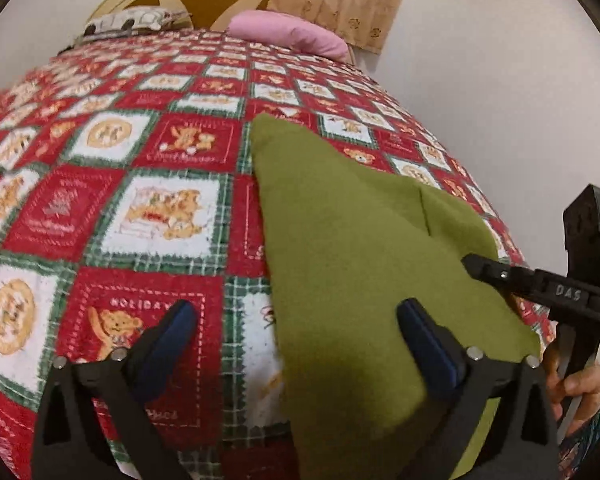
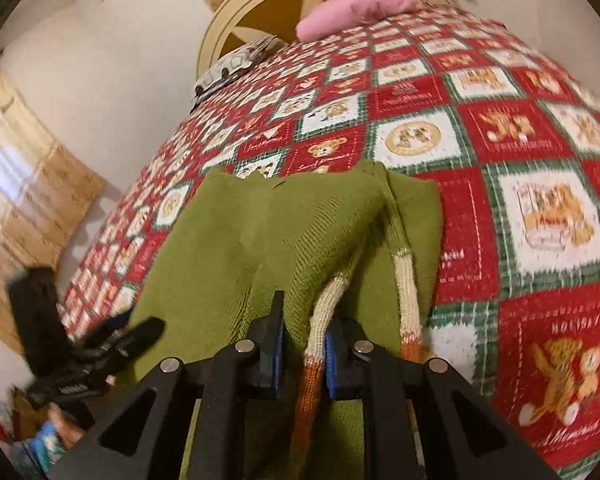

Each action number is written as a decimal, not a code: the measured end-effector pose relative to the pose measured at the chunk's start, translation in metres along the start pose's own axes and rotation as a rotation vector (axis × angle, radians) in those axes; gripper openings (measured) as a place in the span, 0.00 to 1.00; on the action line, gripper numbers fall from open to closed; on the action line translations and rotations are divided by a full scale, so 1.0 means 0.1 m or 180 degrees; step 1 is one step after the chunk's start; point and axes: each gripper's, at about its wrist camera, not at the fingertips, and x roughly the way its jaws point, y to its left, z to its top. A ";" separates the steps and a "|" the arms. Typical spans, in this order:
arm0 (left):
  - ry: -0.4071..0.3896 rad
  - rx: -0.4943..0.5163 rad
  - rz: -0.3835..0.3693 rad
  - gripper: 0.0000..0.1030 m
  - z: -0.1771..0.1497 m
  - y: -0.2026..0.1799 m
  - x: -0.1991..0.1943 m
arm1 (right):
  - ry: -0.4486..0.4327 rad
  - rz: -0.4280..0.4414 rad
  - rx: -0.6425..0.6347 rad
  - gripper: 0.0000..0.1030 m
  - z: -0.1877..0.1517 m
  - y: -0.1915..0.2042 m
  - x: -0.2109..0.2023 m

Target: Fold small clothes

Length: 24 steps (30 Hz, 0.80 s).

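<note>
Fingers (image 2: 274, 332) of the right gripper (image 2: 302, 344) pinch the green sweater's (image 2: 260, 232) striped hem, lifting it off the quilt (image 2: 520, 152). Left gripper (image 1: 296, 320) spread wide, holding nothing, above the sweater's edge.

Left gripper (image 1: 296, 316) jaws spread wide above green garment (image 1: 352, 248) lying on holiday-print quilt (image 1: 148, 184); pink pillow (image 1: 288, 34) beyond.
</note>
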 end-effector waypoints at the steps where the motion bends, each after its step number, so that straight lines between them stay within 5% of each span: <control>1: 0.0009 -0.0024 -0.0022 1.00 0.00 0.01 0.00 | 0.0015 0.0035 0.0073 0.22 0.00 0.00 -0.01; 5: -0.0002 0.0015 0.0025 1.00 -0.01 -0.04 -0.01 | 0.0062 0.0185 0.0162 0.48 -0.05 0.05 -0.10; 6: 0.0001 0.0027 0.0040 1.00 -0.01 -0.05 -0.01 | 0.0064 0.0189 0.0132 0.48 -0.07 0.08 -0.10; 7: 0.0020 0.0028 0.0045 1.00 0.00 -0.06 -0.02 | 0.0052 -0.0025 -0.0027 0.47 -0.11 0.17 -0.09; 8: 0.0044 0.0024 0.0041 1.00 0.01 -0.06 -0.01 | 0.0052 -0.0025 -0.0027 0.27 -0.11 0.17 -0.09; 10: 0.0104 0.0013 -0.0005 1.00 0.07 -0.06 -0.03 | 0.0049 -0.0295 -0.0199 0.17 -0.13 0.27 -0.09; 17: 0.0093 0.0070 0.0004 1.00 0.18 -0.21 -0.11 | -0.0122 -0.0428 -0.0563 0.14 0.04 0.39 -0.43; 21: 0.0291 0.0091 0.0135 1.00 0.07 -0.31 0.09 | 0.0171 -0.0542 -0.0556 0.14 0.11 0.18 -0.26; 24: 0.0198 0.0166 0.0167 1.00 -0.01 -0.36 0.11 | 0.0182 -0.0510 -0.0476 0.15 0.04 0.01 -0.18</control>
